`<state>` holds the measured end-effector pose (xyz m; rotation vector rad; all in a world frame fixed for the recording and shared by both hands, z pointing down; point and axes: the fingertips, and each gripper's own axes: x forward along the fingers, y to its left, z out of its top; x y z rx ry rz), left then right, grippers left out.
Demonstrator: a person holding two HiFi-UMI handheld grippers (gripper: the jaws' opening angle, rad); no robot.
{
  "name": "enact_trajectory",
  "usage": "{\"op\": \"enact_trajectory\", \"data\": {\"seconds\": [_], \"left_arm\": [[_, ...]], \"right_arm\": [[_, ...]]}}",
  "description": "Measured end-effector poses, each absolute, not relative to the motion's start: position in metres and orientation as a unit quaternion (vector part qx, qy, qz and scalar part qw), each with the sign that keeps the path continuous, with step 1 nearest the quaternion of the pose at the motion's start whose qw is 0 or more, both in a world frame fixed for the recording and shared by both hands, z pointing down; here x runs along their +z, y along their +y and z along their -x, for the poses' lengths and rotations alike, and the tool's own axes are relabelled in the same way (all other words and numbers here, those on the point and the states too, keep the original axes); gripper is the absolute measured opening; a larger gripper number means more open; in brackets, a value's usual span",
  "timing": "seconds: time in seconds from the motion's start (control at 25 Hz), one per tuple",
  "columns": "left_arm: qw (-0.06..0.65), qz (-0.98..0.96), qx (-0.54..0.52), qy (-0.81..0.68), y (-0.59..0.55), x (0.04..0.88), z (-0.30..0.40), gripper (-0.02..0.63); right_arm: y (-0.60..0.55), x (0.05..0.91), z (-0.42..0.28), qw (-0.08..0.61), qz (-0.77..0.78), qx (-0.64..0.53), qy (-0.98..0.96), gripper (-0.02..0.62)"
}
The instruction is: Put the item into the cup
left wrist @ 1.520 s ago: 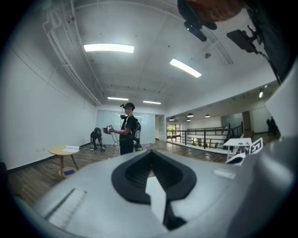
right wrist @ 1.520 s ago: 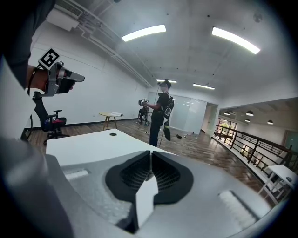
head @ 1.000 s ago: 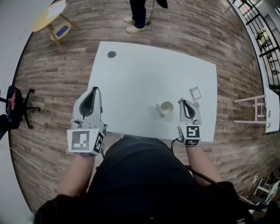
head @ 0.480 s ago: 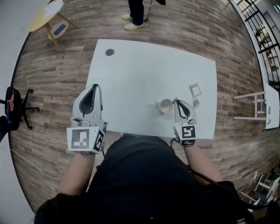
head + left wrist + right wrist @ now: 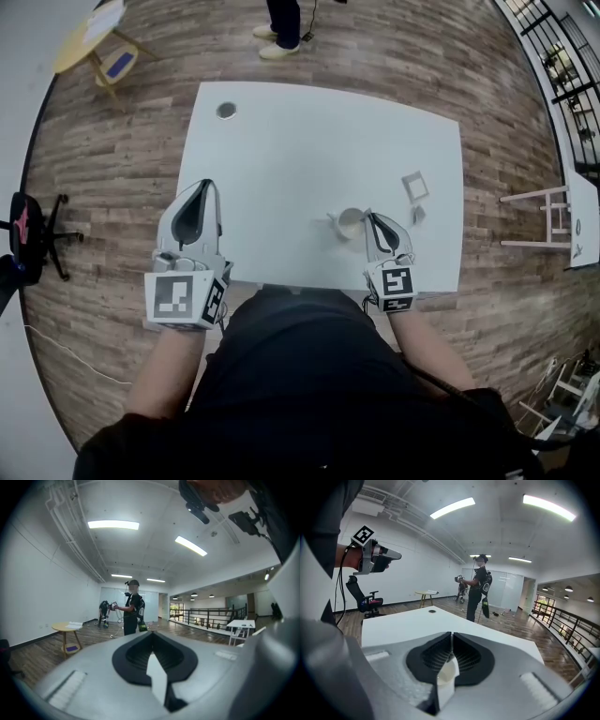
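Both left gripper (image 5: 203, 185) and right gripper (image 5: 369, 217) jaws together; upright cup (image 5: 347, 222) beside right one, handle leftward

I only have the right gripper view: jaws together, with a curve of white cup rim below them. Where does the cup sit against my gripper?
Observer: In the head view, the white handled cup stands on the white table. The right gripper has its tips at the cup's right rim, and the handle points left.
Operator: Any items lying on the table?
Observer: Two small pale pieces lie to that gripper's right: a square frame and a smaller piece.
Operator: And my other side?
Observer: The left gripper, jaws together, is held by the table's left edge.
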<state>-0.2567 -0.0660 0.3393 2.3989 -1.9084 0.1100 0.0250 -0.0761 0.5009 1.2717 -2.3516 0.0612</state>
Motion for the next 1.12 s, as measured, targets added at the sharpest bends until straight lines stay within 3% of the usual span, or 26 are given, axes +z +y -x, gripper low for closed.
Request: {"op": "enact_trajectory", "data": {"seconds": [1.12], "left_arm": [[0.090, -0.802, 0.084, -0.585, -0.091, 0.375, 0.232, 0.006]], "right_arm": [[-0.065, 0.538, -0.008, 0.245, -0.443, 0.077, -0.859, 0.015]]}}
